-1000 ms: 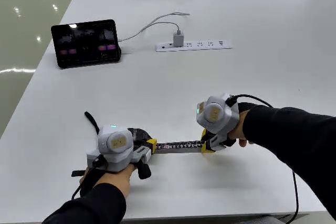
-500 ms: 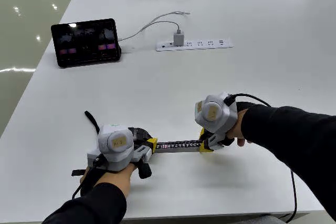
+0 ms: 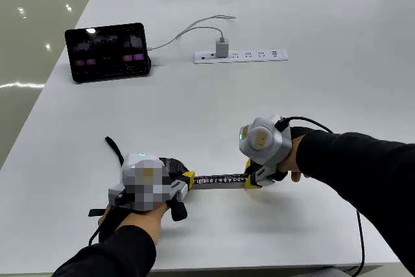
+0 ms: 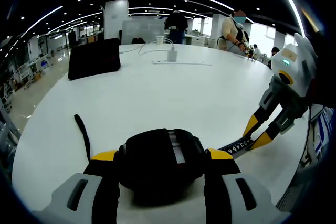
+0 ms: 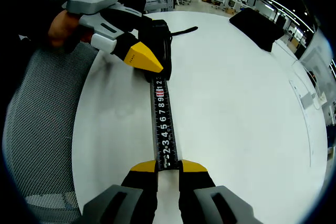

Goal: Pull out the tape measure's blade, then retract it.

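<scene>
Head view gives you the big white table [image 3: 214,115] first, with the dark tablet [image 3: 107,52] far left and the power strip [image 3: 241,56] beyond the middle, both well apart from the work. Down at the near edge you have the action: the left gripper [image 3: 182,192] is clamped across the black tape measure case [image 4: 157,161], one jaw on each flank, and the case sits on the tabletop with its strap [image 4: 81,132] trailing off to the far left. Over on the right, the right gripper [image 5: 168,167] has its yellow tips closed on the end of the blade [image 5: 161,124], and a short numbered stretch runs flat and straight between your two tools. By my read this is the draw-and-return stroke with little blade out, so travel dead in line with the case mouth. Pin the case flat so it cannot skid or roll. Hold the blade level with no twist. When it goes home, walk it in under the pinch rather than letting the spring snap it.
</scene>
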A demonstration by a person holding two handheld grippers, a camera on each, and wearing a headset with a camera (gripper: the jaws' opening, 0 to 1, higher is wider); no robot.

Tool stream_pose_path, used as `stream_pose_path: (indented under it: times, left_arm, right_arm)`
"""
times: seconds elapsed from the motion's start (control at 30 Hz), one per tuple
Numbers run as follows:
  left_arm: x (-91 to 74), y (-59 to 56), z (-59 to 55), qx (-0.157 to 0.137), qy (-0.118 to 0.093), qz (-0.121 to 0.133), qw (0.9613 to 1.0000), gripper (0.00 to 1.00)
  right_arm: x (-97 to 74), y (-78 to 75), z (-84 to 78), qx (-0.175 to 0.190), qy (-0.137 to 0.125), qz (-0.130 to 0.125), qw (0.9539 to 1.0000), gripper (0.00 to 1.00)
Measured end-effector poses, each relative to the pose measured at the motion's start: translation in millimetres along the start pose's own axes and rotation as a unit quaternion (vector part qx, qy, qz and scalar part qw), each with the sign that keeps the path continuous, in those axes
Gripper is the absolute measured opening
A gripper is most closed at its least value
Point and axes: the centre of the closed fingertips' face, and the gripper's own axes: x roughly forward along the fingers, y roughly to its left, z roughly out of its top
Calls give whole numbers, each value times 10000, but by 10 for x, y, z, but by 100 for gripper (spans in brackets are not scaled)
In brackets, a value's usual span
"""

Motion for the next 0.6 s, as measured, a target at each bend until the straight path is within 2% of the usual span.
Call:
stream_pose_path:
  times: [0.6]
  left_arm:
    - [3, -6, -8, 38, 41, -43, 10000, 60]
  right_arm:
    - [29, -6, 72, 54, -102, 10, 9999, 11]
